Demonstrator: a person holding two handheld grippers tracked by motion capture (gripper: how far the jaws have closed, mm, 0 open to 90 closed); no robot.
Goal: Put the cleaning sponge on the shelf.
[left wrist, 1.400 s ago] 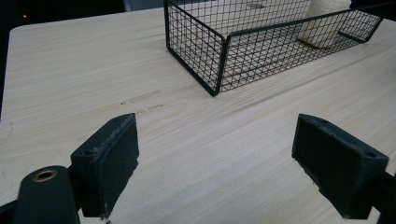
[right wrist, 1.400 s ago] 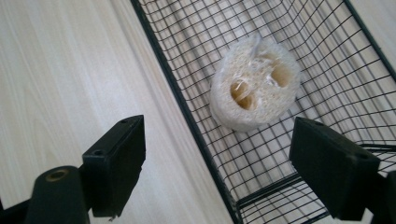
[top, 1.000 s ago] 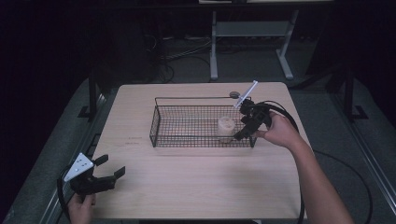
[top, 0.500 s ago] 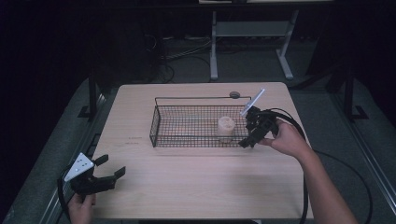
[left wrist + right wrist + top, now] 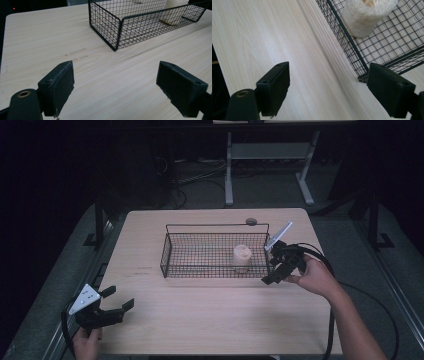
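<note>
I stand at a pale wooden desk in a dark room, holding a hand-held gripper in each hand. My left hand-held gripper rests low at the near left corner of the desk, its two black jaws spread wide with nothing between them; a grey three-cornered plate sits on top of it. Through its own camera, the left hand-held gripper looks across bare wood toward a black wire basket farther up the desk. My right hand-held gripper is at the right side of the desk, just outside the basket's near right corner, with my right hand wrapped around it and a black cable looping away behind. Its jaws are also spread apart and hold nothing. Seen from its own camera, the right hand-held gripper points down at the desk, one jaw over bare wood, the other near the basket's corner. The wire basket is long and shallow and sits in the middle of the desk. Inside it, toward its right end, stands a small cream-coloured roll, upright on the mesh floor. A small dark round object lies on the desk just behind the basket's far rim.
</note>
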